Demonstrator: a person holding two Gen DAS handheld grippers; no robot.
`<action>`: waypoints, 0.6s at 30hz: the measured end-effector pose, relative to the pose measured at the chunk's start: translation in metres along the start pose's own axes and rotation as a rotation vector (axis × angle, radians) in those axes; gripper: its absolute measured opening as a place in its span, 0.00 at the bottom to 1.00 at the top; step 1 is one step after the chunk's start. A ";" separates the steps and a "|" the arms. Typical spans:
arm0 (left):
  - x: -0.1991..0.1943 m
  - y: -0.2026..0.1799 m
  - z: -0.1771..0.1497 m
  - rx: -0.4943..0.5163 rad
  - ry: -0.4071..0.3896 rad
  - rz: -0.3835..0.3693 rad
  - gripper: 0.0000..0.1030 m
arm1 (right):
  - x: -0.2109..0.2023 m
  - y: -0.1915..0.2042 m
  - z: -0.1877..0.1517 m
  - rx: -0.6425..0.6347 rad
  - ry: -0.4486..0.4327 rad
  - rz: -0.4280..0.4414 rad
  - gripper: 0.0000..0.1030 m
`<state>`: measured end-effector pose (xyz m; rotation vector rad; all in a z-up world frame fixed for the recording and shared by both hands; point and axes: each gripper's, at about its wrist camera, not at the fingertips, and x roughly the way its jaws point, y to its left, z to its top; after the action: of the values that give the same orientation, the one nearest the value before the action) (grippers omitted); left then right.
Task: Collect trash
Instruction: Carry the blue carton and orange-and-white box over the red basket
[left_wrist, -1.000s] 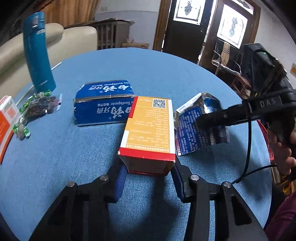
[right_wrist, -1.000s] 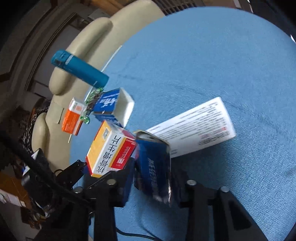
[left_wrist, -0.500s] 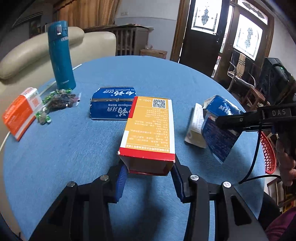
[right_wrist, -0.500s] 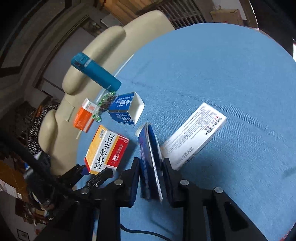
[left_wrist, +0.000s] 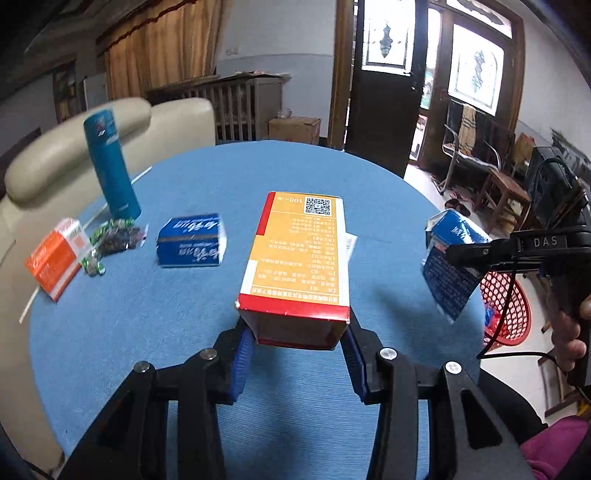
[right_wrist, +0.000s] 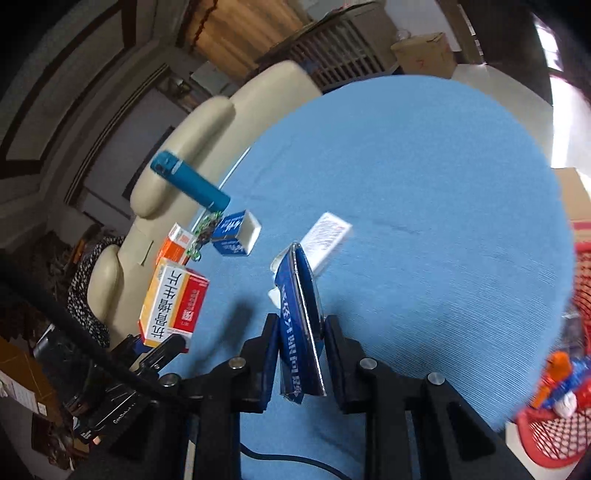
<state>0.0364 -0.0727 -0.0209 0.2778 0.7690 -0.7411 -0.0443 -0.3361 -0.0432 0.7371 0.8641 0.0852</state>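
Both loads are now lifted clear of the round blue table (left_wrist: 192, 306): the left gripper (left_wrist: 295, 354) clamps the orange-and-red cardboard box (left_wrist: 299, 258), the right gripper (right_wrist: 299, 350) pinches the flattened blue carton (right_wrist: 301, 317), so transfer to the red mesh basket (right_wrist: 554, 432) comes next.

A cream sofa (left_wrist: 173, 122), tan curtains (left_wrist: 162, 62) and a dark wooden door (left_wrist: 384, 96) with daylit glass panes.

Far tabletop (right_wrist: 424, 192) lies clear; bottle (left_wrist: 110, 166), boxes (left_wrist: 192, 240) crowd the sofa side.
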 end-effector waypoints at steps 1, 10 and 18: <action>-0.003 -0.009 0.002 0.018 -0.003 0.006 0.45 | -0.008 -0.004 -0.002 0.008 -0.009 0.001 0.26; -0.020 -0.078 0.020 0.110 -0.014 0.020 0.45 | -0.068 -0.027 -0.023 0.024 -0.097 -0.005 0.26; -0.019 -0.134 0.028 0.190 -0.002 0.023 0.45 | -0.110 -0.056 -0.044 0.051 -0.160 -0.021 0.26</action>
<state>-0.0513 -0.1728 0.0168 0.4567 0.6929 -0.7941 -0.1613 -0.3925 -0.0239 0.7713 0.7231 -0.0150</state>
